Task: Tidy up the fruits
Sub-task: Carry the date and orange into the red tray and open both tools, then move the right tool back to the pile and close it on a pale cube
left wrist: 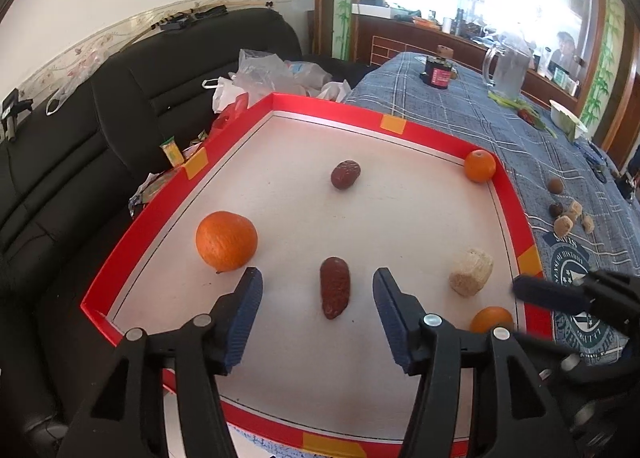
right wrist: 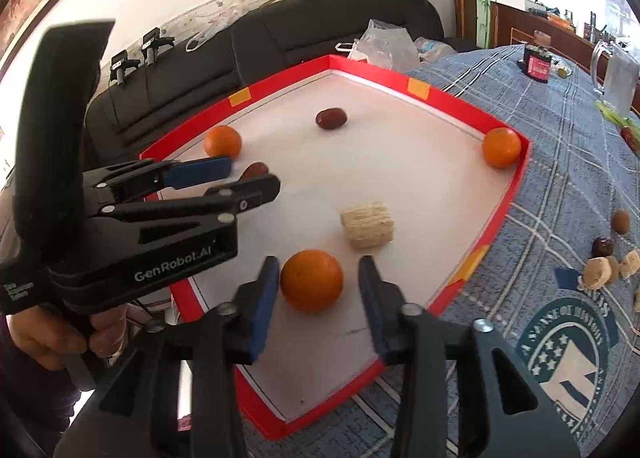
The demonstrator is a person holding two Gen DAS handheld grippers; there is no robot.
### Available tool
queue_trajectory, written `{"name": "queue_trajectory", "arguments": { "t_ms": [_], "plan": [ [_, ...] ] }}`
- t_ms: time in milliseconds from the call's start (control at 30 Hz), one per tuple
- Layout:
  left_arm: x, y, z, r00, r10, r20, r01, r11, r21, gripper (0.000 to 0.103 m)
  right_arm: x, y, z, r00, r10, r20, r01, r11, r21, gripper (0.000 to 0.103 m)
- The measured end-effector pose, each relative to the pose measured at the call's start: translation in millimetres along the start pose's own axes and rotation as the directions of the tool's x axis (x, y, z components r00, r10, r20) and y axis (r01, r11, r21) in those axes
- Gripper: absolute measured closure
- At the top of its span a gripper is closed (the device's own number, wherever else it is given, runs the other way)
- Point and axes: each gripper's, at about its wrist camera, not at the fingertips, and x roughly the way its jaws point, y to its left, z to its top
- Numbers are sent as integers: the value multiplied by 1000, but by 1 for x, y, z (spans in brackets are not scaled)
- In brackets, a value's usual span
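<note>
A red-rimmed white tray (left wrist: 132,236) (right wrist: 514,193) holds three oranges, two red dates and a pale sugarcane chunk (left wrist: 470,272) (right wrist: 368,229). My left gripper (left wrist: 318,278) is open, its fingers either side of the near date (left wrist: 335,292), just above it. A larger orange (left wrist: 226,240) lies left of it. My right gripper (right wrist: 319,268) is open around the near orange (right wrist: 312,280) (left wrist: 491,318), not touching. The left gripper (right wrist: 252,179) also shows in the right wrist view, partly hiding the near date (right wrist: 255,169). The far date (left wrist: 345,174) (right wrist: 330,118) and the corner orange (left wrist: 479,165) (right wrist: 501,147) lie further off.
The tray sits on a blue plaid tablecloth (left wrist: 460,109). Loose dates and cane pieces (right wrist: 604,262) lie on the cloth right of the tray. A black sofa (left wrist: 80,129) with plastic bags (left wrist: 264,75) stands behind. A glass jug (left wrist: 508,65) and a dark jar (left wrist: 438,73) stand further back.
</note>
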Motion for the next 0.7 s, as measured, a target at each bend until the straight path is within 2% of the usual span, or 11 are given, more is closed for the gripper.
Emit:
{"name": "queue_trajectory", "arguments": {
  "t_ms": [233, 367, 600, 700],
  "plan": [
    [-7, -3, 3, 1000, 15, 8, -15, 1000, -28, 31, -30, -30, 3, 996, -30, 78, 24, 997, 67, 54],
    [-11, -12, 6, 1000, 25, 17, -25, 999, -21, 25, -50, -65, 4, 989, -97, 111, 81, 986, 143, 49],
    [-14, -36, 10, 998, 55, 21, -56, 998, 22, 24, -85, -135, -2, 958, -256, 130, 222, 948, 229, 42],
    [-19, -51, 17, 996, 75, 39, -77, 996, 54, 24, -97, -166, -10, 948, -291, 127, 247, 927, 284, 41]
  ]
}}
